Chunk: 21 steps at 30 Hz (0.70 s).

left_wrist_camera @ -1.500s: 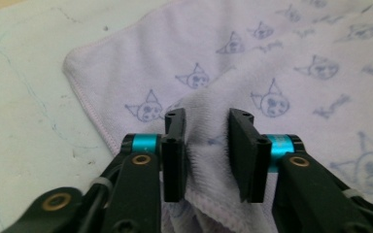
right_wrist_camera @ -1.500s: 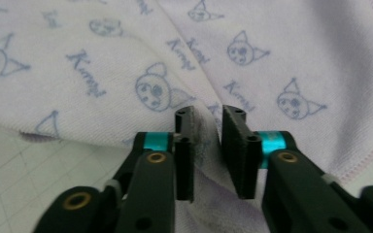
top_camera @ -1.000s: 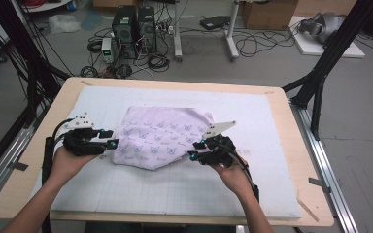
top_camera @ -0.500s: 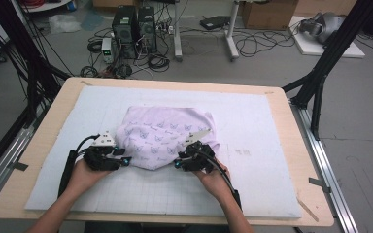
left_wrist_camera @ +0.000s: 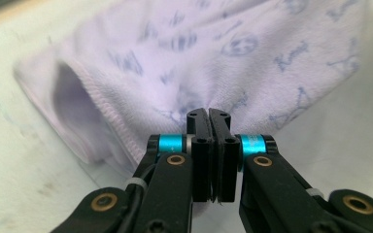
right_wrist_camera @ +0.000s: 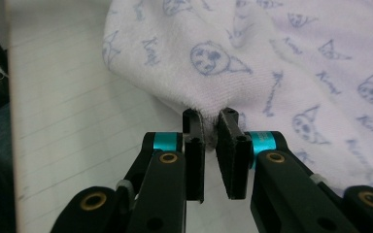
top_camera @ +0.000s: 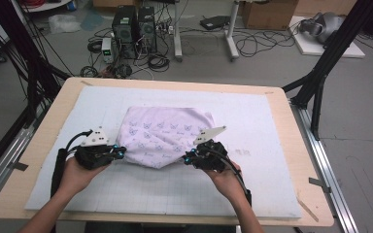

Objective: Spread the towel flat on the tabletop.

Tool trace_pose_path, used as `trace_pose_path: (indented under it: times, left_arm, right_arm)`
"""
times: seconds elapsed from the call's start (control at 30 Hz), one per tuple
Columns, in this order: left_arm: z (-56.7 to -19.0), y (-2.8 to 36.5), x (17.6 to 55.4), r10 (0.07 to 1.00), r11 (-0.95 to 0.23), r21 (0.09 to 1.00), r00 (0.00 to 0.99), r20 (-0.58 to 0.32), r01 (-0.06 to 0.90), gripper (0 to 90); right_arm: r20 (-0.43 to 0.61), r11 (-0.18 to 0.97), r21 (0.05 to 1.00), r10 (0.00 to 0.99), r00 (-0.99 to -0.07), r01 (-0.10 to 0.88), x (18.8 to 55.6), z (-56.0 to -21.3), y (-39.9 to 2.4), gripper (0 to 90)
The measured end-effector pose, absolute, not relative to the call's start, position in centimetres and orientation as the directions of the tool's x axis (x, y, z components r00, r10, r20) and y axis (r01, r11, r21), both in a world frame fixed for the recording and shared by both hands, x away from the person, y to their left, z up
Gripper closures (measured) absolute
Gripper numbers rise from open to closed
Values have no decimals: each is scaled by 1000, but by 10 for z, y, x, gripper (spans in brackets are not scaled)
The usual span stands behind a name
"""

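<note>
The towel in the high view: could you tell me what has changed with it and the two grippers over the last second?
Both grippers' jaws have just been closing. The left gripper is now shut on the near left edge of the towel; the right gripper pinches the near right edge. The towel, spread wider a second ago, was gathered narrower and toward the person. The white mat and table stayed put.

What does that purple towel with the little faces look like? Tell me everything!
The towel is pale lilac, soft and fuzzy like terry cloth, printed with small blue cartoon faces and words. It lies bunched and folded in a rounded heap on the white mat, with a stitched hem showing in the left gripper view. The left gripper pinches its near left edge, and the right gripper pinches its near right edge.
</note>
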<state>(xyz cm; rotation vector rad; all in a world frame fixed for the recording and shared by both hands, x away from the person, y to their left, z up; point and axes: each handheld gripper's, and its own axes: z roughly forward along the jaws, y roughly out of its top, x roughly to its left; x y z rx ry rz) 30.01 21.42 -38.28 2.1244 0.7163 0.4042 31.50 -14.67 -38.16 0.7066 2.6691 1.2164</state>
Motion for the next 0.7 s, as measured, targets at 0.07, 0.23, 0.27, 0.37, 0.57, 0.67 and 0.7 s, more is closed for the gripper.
trace_pose_path:
  times: [0.07, 0.23, 0.27, 0.37, 0.57, 0.67, 0.7]
  left_arm:
    - [-364, 214, 290, 604, -478, 820, 795, 47, 314, 878]
    - [-332, 207, 270, 565, -498, 830, 820, 90, 251, 877]
    - [-332, 207, 270, 565, -498, 830, 820, 90, 251, 878]
    - [-329, 207, 269, 570, -486, 839, 817, 91, 246, 877]
    - [-352, 202, 305, 629, -451, 833, 776, 41, 321, 877]
    - [-369, 193, 332, 660, -452, 812, 751, 25, 370, 877]
    - [-375, 190, 341, 669, -451, 805, 743, 18, 386, 876]
  right_arm:
    - [56, 574, 746, 452, -890, 338, 307, -368, -150, 824]
    - [-8, 594, 760, 413, -911, 262, 286, -328, -154, 826]
    - [-8, 596, 760, 405, -914, 258, 283, -322, -155, 825]
    - [-22, 605, 757, 401, -916, 247, 280, -309, -156, 825]
    - [26, 603, 721, 469, -883, 342, 318, -336, -153, 823]
    - [74, 580, 708, 506, -859, 403, 338, -354, -153, 822]
    - [86, 574, 699, 525, -847, 427, 347, -363, -153, 822]
